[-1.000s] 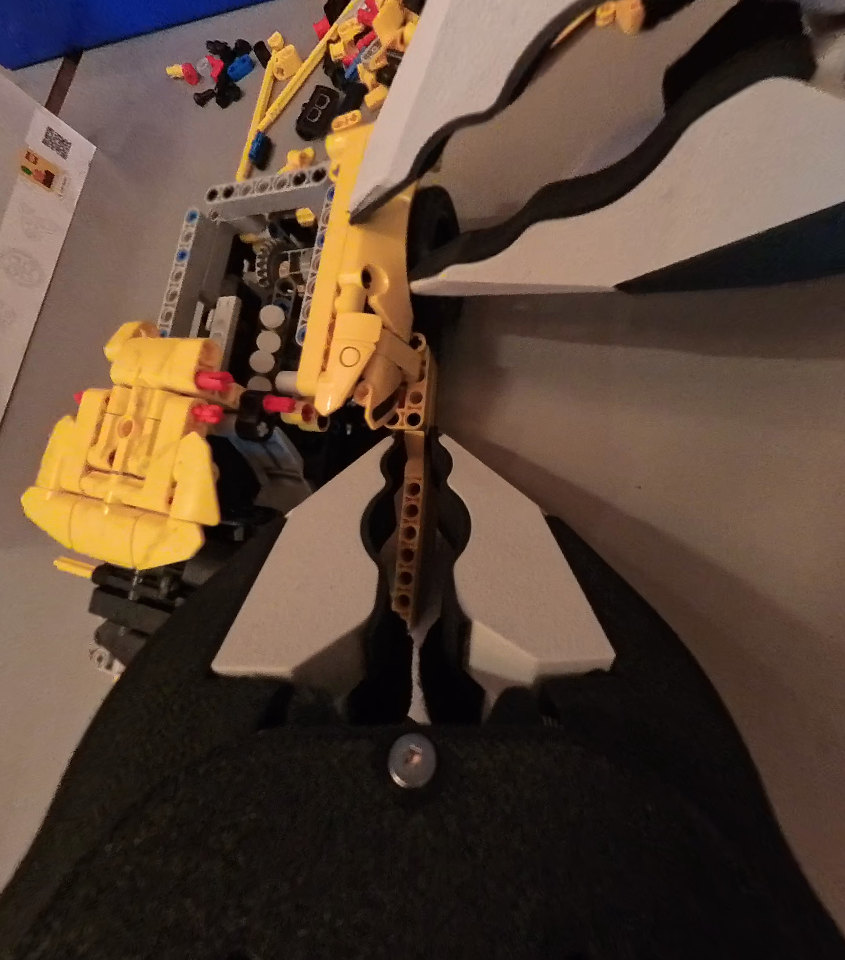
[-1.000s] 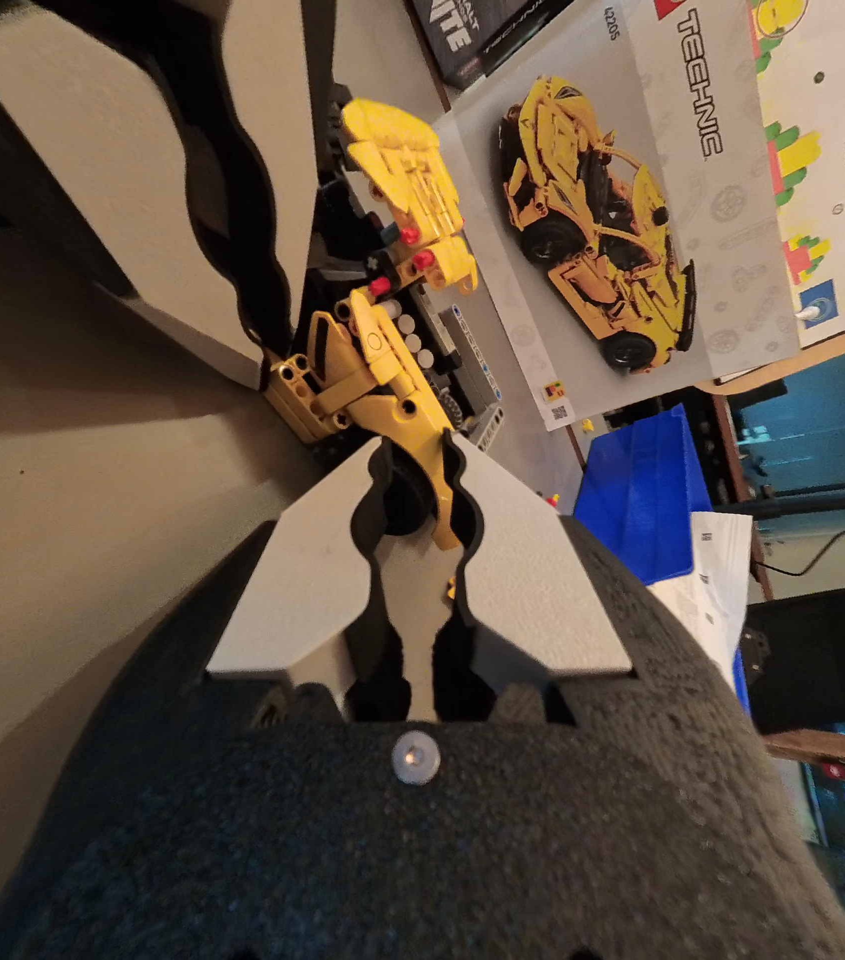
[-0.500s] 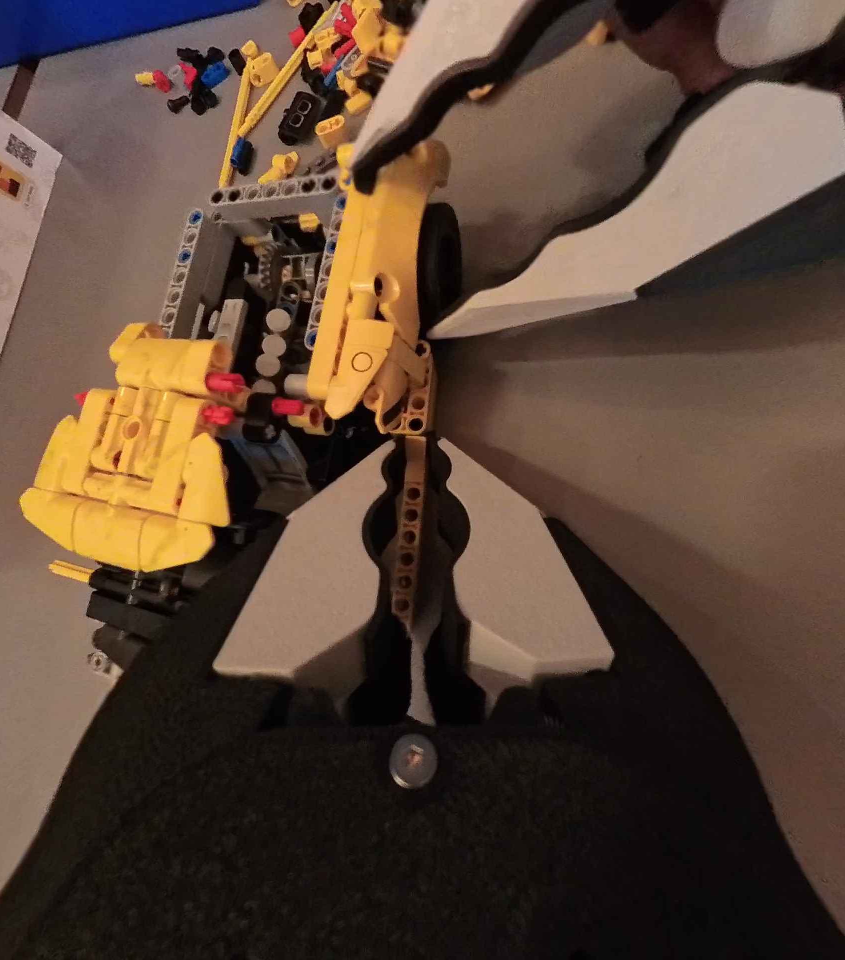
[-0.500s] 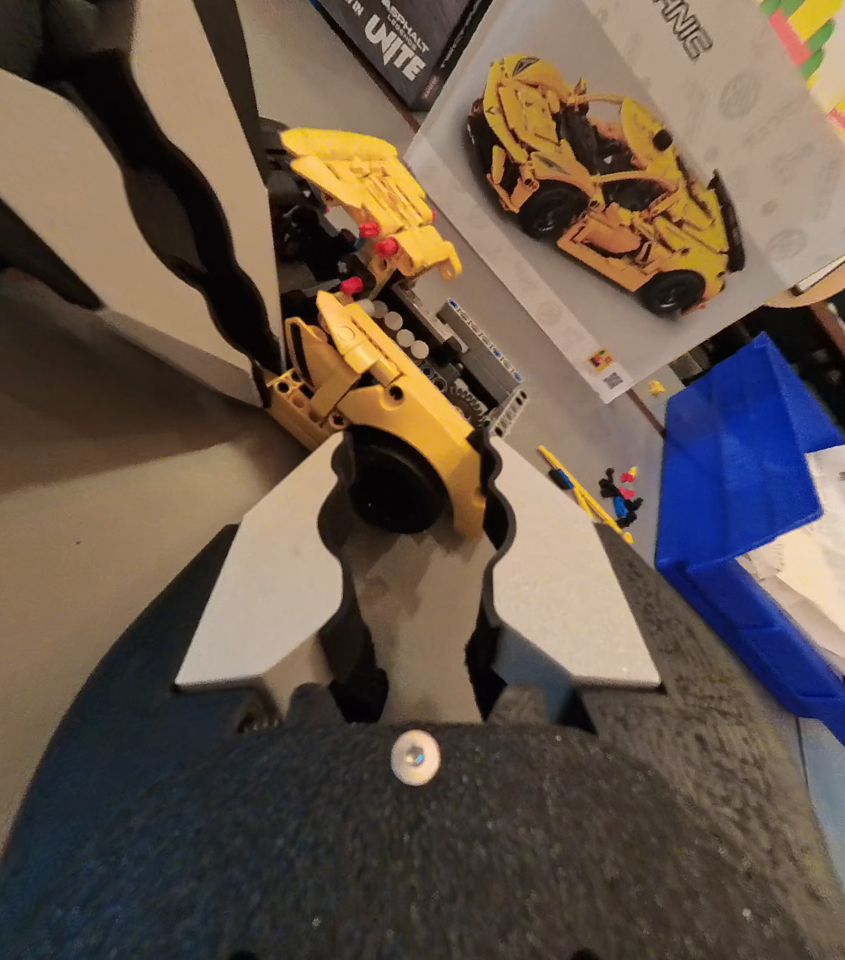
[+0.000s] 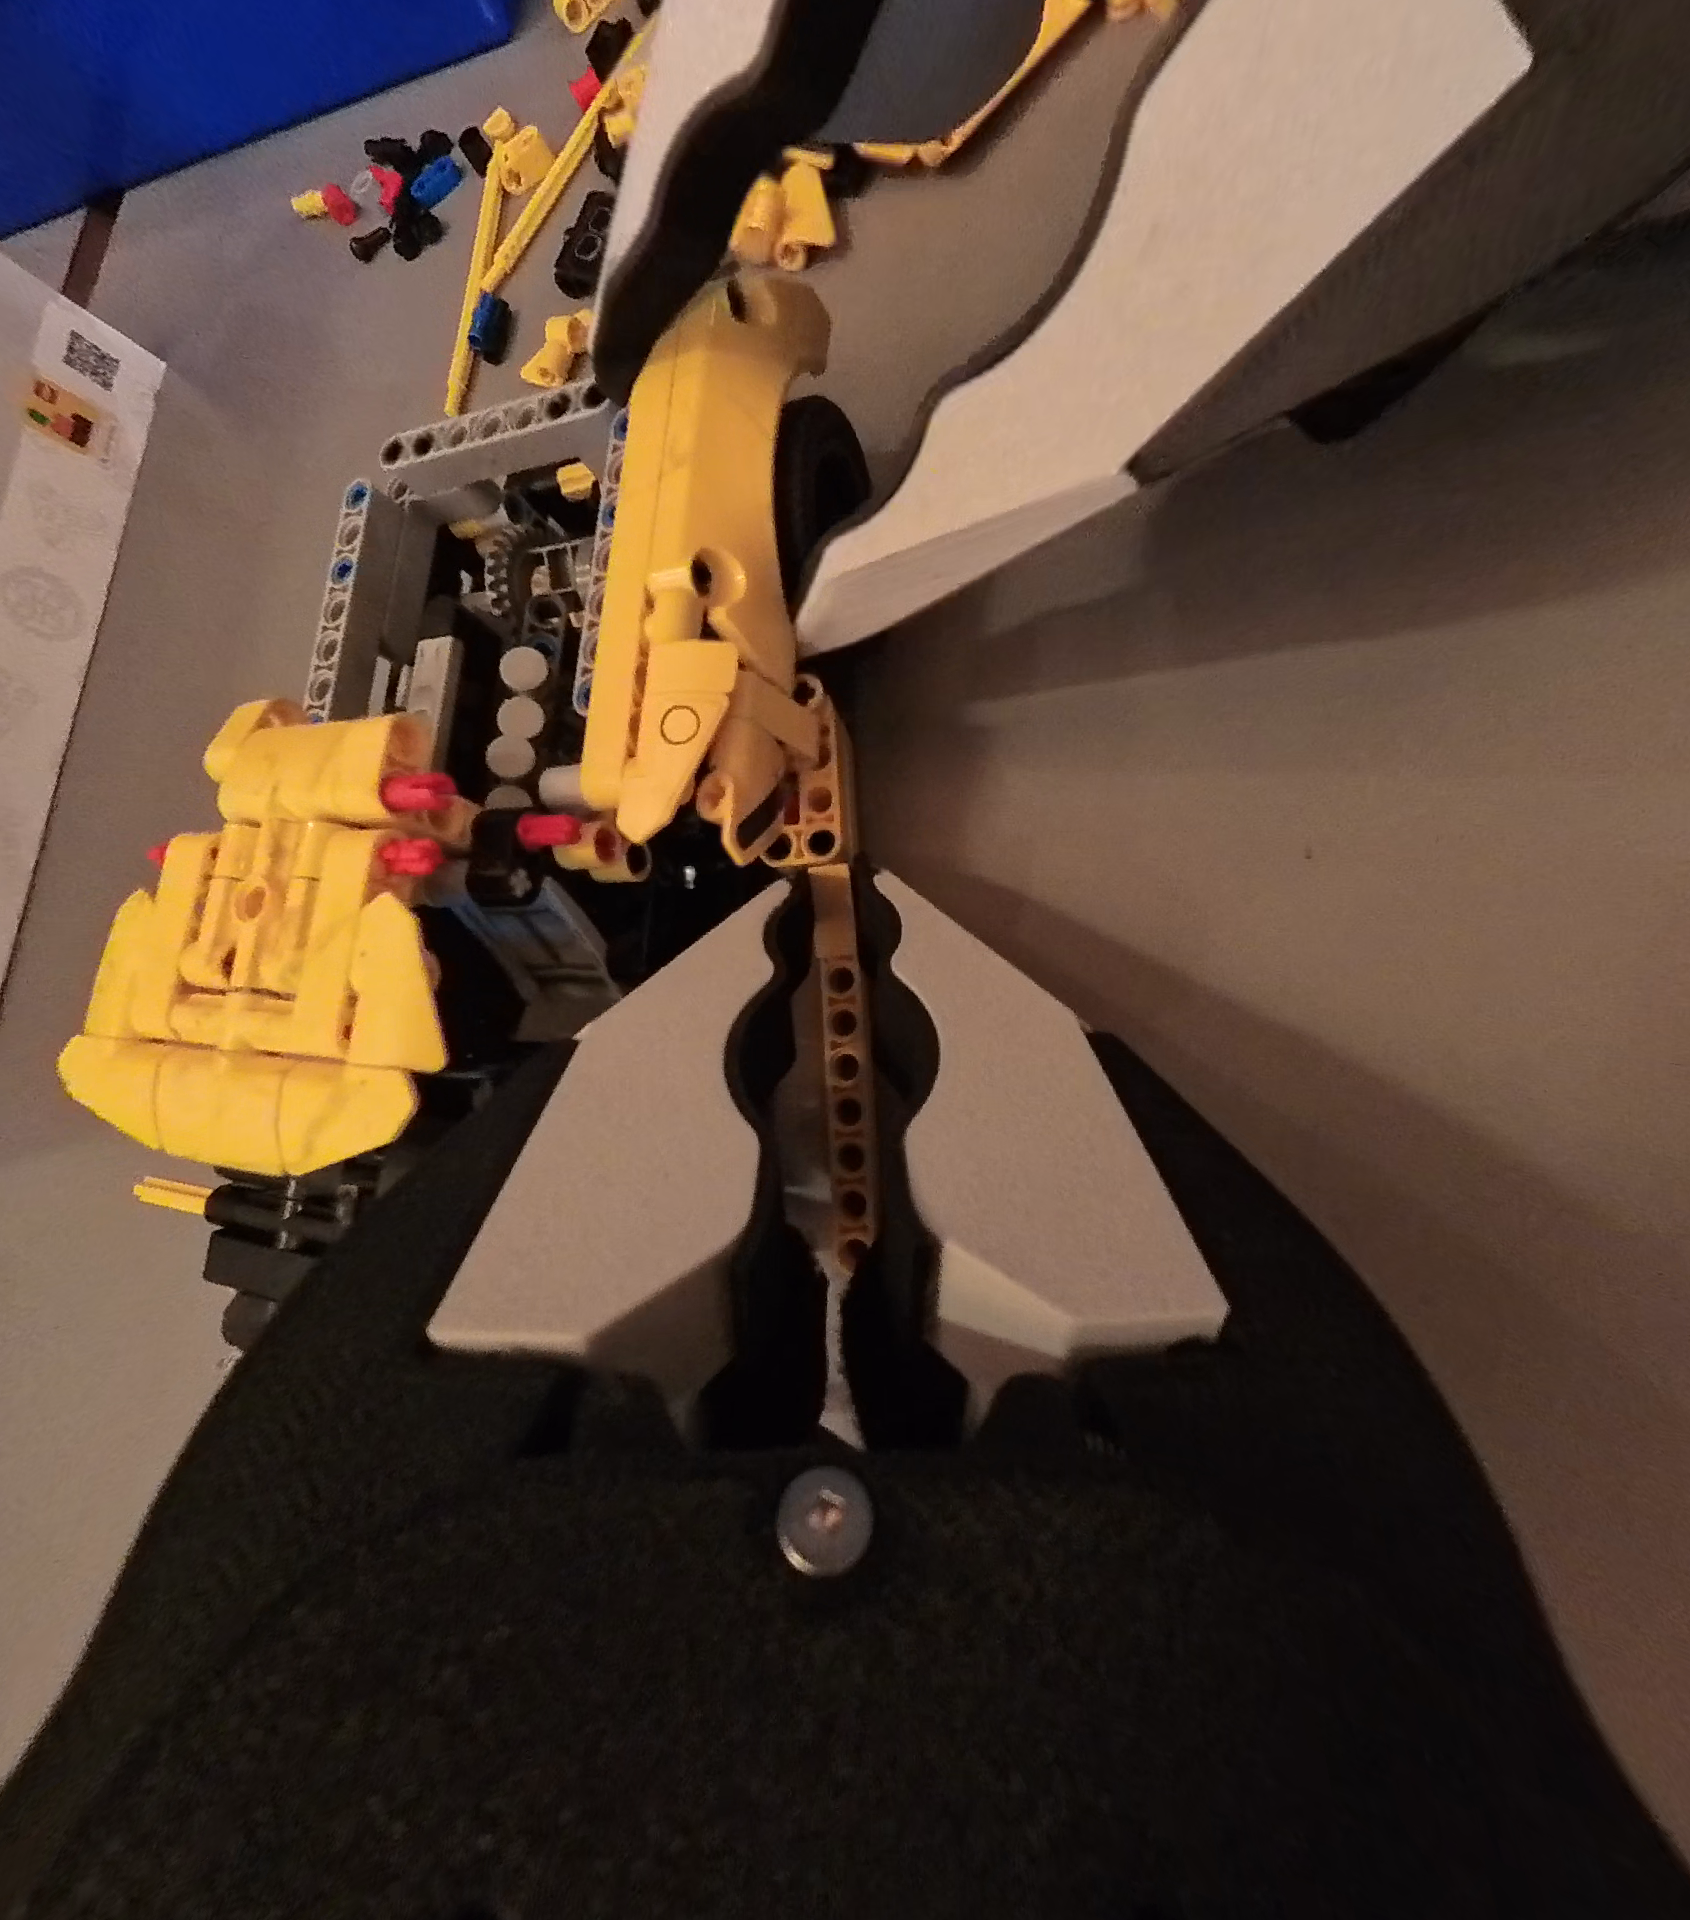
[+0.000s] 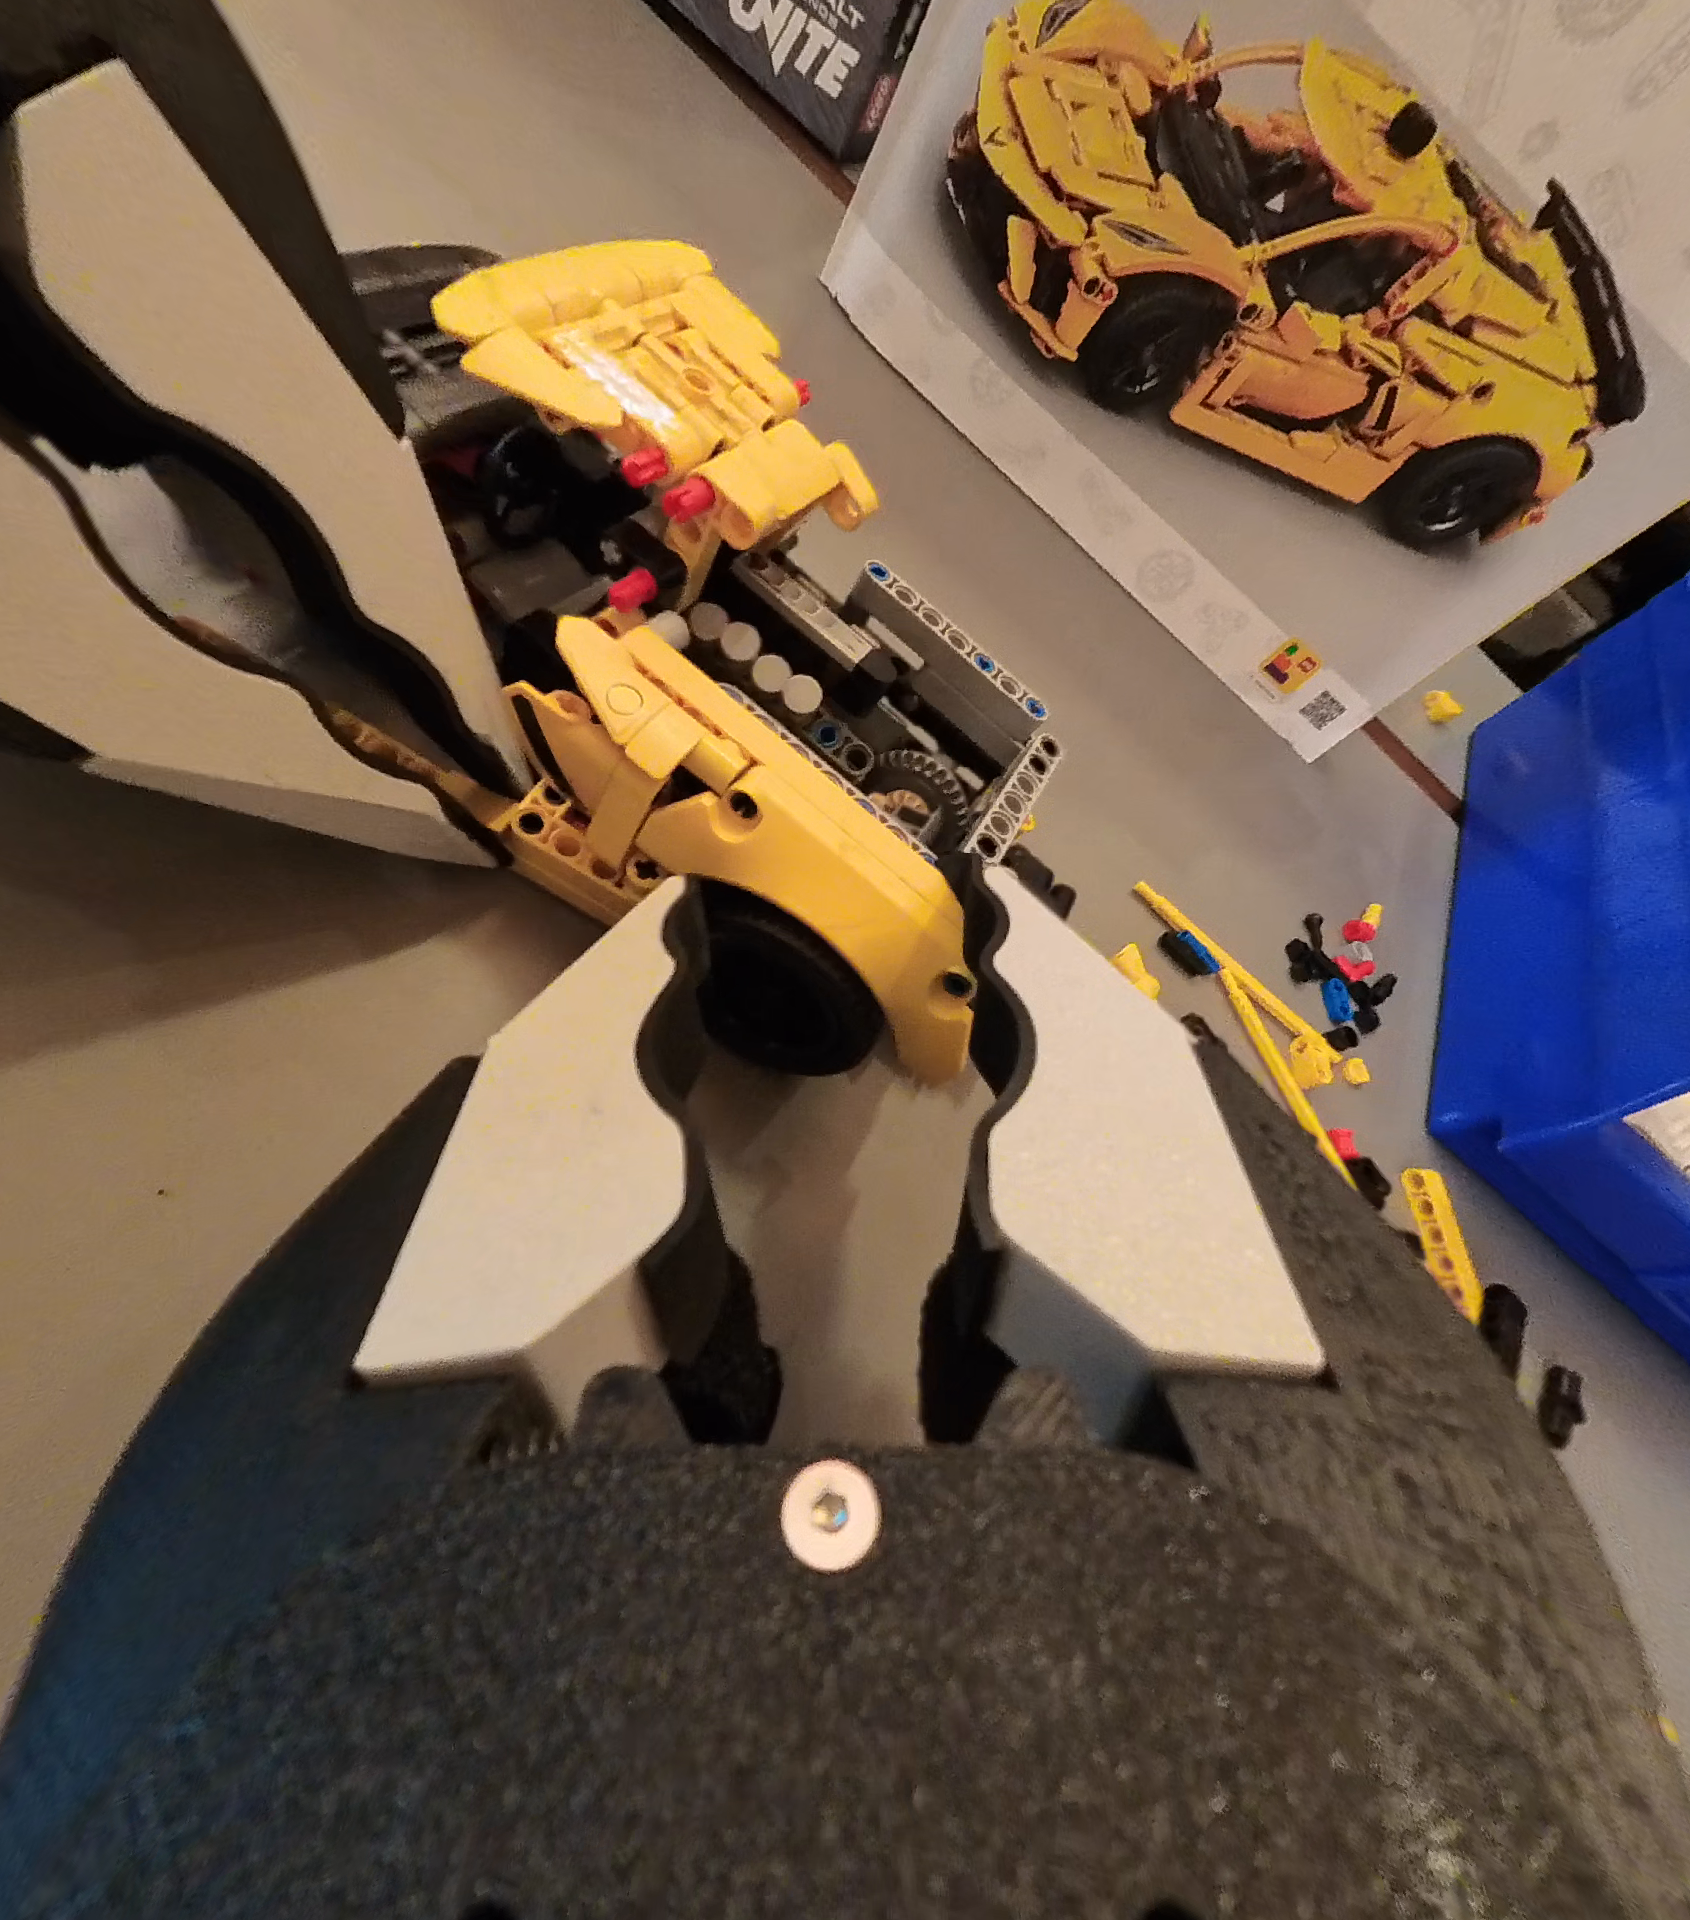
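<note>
Matte grey table (image 5: 1340, 935) | left gripper (image 5: 846, 935) clamps perforated tan beam (image 5: 846, 1081) | right gripper (image 6: 825, 935) spread around curved yellow fender (image 6: 820, 862)

Your left gripper (image 5: 841, 1049) has its fingers nearly closed, clamped on something thin. Your right gripper (image 6: 825, 997) is spread wide, fingers level and facing the left one.

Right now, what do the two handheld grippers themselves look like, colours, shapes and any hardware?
Both look alike. The left gripper and the right gripper each have two pale grey, wedge-shaped fingers lined on the inner faces with wavy black rubber-like pads. Behind the fingers sits a broad, rough-textured black body with one silver hex-socket screw at its centre. No cables, markings or sleeves show.
</note>
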{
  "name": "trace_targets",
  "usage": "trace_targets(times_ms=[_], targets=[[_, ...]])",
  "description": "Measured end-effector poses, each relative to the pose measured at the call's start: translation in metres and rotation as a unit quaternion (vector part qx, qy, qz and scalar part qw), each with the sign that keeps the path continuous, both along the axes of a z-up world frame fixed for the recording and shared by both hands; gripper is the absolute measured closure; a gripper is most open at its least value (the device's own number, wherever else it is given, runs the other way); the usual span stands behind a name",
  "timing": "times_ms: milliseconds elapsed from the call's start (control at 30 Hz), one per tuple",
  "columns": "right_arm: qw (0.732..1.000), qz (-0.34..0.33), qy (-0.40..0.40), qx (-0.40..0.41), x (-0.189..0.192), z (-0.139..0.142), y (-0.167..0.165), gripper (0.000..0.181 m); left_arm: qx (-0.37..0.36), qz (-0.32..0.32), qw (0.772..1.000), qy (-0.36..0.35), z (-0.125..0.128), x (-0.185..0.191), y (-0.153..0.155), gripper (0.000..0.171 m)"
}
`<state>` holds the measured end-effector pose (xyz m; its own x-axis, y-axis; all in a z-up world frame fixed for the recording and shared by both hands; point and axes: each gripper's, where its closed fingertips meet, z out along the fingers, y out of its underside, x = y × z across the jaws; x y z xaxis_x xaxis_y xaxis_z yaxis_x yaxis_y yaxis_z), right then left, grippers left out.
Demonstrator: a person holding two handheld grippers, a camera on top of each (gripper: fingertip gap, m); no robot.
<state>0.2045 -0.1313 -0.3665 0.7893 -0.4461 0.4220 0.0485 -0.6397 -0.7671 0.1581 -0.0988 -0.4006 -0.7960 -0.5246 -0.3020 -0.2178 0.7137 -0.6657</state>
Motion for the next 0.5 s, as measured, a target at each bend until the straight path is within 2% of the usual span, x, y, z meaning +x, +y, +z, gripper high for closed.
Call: trace_targets(times_ms=[100, 200, 333, 400, 500], targets=[[0.998, -0.013, 0.041, 0.039, 0.004, 0.004, -0.004, 0.139, 0.004, 0.005, 1.000, 0.003, -0.001, 0.002, 0.000, 0.164], [1.000, -0.001, 0.005, 0.019, 0.002, 0.004, -0.001, 0.141, -0.019, 0.018, 0.999, 0.022, -0.001, 0.003, 0.001, 0.164], [0.997, -0.012, -0.080, -0.009, -0.004, 0.005, -0.003, 0.146, -0.028, 0.036, 0.999, 0.012, 0.000, 0.008, 0.002, 0.164], [0.999, 0.009, -0.047, -0.002, -0.019, 0.001, 0.005, 0.124, -0.028, 0.041, 0.999, 0.006, 0.000, 0.009, 0.001, 0.164], [0.998, -0.001, -0.065, -0.002, -0.017, 0.006, 0.007, 0.127, -0.032, 0.040, 0.999, 0.008, 0.000, 0.008, -0.001, 0.163]])
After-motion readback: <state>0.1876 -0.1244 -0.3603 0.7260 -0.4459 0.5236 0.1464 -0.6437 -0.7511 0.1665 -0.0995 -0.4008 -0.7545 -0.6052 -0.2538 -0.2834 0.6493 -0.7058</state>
